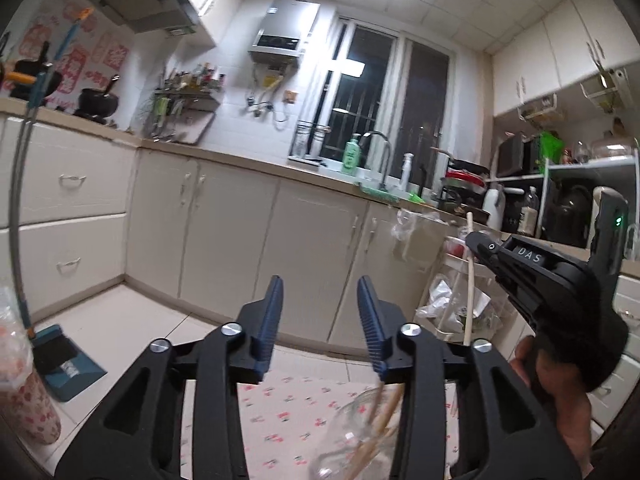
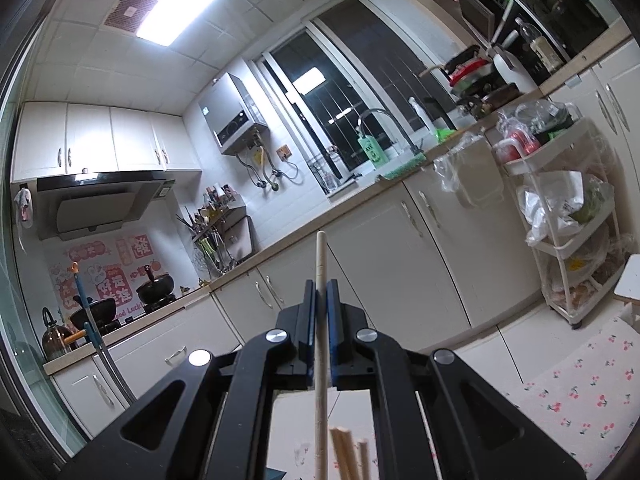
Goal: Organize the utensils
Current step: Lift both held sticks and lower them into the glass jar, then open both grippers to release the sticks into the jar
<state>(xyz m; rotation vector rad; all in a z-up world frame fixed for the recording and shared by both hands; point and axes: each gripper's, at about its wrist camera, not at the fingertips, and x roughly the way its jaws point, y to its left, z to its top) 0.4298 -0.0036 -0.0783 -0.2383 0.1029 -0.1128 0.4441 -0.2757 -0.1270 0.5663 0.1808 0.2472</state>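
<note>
The left gripper (image 1: 320,312) is held level, its blue-padded jaws spread apart with nothing between them. Below it, a clear glass jar (image 1: 352,436) is seen on the cherry-print tablecloth (image 1: 276,412), with several wooden chopsticks (image 1: 380,428) standing inside it; the jar is partly hidden by the gripper frame, so its exact tilt cannot be judged. The right gripper (image 2: 321,312) is pointed nearly level, its jaws pressed together on a single wooden chopstick (image 2: 321,264), which is held upright and projects above and below the pads. In the left wrist view the right gripper (image 1: 478,246) is observed off to the right, carried by a hand (image 1: 560,396), the chopstick (image 1: 471,280) hanging vertically from its tip.
</note>
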